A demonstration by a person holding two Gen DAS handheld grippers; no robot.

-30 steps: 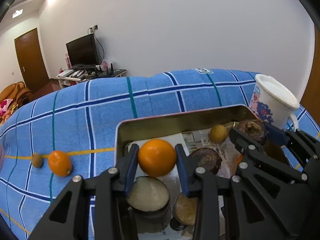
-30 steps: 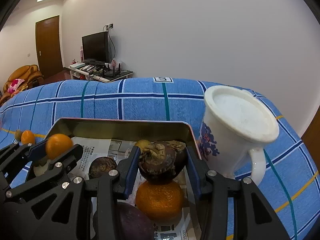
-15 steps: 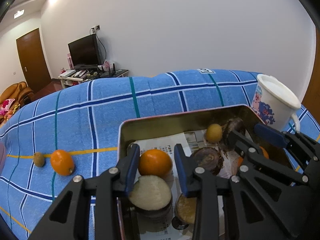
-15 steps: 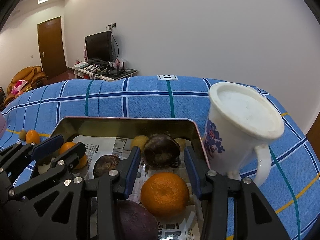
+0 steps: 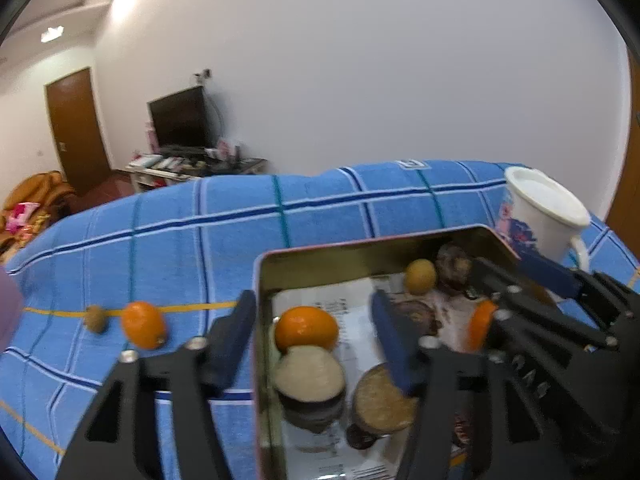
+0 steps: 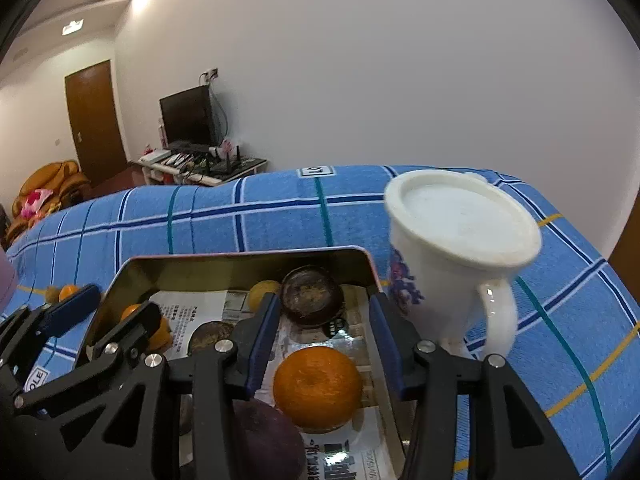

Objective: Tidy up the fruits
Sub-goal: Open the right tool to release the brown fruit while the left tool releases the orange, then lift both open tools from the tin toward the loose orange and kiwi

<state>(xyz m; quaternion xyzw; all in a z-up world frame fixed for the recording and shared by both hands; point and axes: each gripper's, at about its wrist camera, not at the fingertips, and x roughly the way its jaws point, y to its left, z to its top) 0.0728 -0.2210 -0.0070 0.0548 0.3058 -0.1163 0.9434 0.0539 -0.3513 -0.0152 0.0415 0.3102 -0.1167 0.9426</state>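
where blue plaid cloth (image 6: 280, 216) spreads, tv (image 6: 186, 118) beyond, left gripper (image 5: 316, 332) wide, right gripper (image 6: 324, 332) wide

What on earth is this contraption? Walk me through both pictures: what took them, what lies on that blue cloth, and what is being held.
No robot here: a person holds a two-finger gripper in each hand, each carrying a fisheye camera looking along its fingers. One picture comes from the left gripper, the other from the right gripper. Both are open over a metal tin lined with newspaper, holding nothing. In the tin lie an orange, a second orange and several dark fruits. On the blue checked cloth sit a white mug, a loose orange and a small brown fruit.
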